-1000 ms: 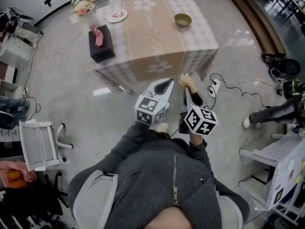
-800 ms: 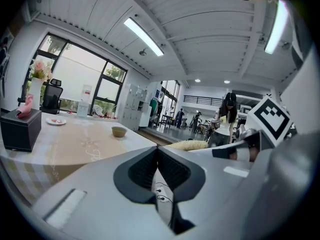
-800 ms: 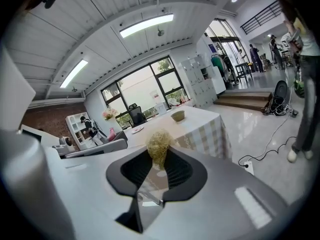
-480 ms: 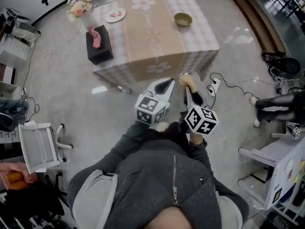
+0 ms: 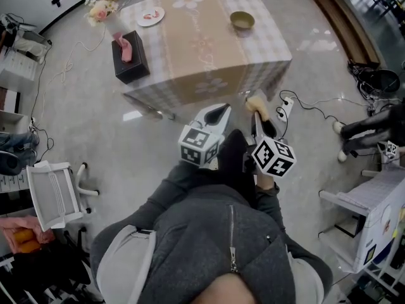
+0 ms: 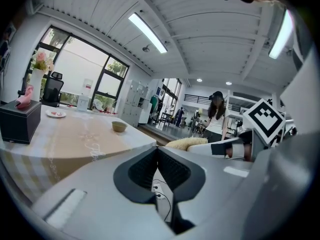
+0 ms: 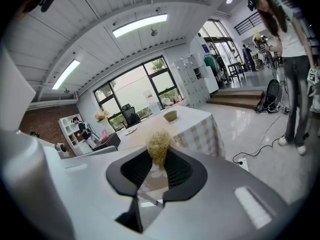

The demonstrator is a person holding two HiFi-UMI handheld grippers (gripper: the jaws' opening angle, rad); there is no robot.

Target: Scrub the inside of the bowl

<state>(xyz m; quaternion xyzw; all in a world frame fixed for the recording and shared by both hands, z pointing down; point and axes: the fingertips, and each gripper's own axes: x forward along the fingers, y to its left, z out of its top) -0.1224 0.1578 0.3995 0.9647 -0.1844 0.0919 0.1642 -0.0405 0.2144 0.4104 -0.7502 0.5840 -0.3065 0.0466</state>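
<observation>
A small olive bowl (image 5: pixel 242 21) stands on the far right part of the checked tablecloth table (image 5: pixel 209 49), well ahead of both grippers; it also shows as the bowl (image 6: pixel 119 126) and the bowl (image 7: pixel 170 115). My right gripper (image 5: pixel 257 113) is held over the floor short of the table's near edge, shut on a straw-coloured scrubber (image 5: pixel 255 102), seen between the jaws as the scrubber (image 7: pixel 159 145). My left gripper (image 5: pixel 219 110) hovers beside it on the left, jaws shut with nothing between them (image 6: pixel 158 154).
On the table's far left are a plate (image 5: pixel 150 16), a black tissue box (image 5: pixel 128 57) and flowers (image 5: pixel 101 6). A power strip with cables (image 5: pixel 283 112) lies on the floor right of the grippers. A white chair (image 5: pixel 54 194) stands left; a person's legs (image 5: pixel 370 130) at right.
Both grippers have drifted slightly right and forward toward the table's near edge, the scrubber still in the right one. The person at the right has stepped along.
</observation>
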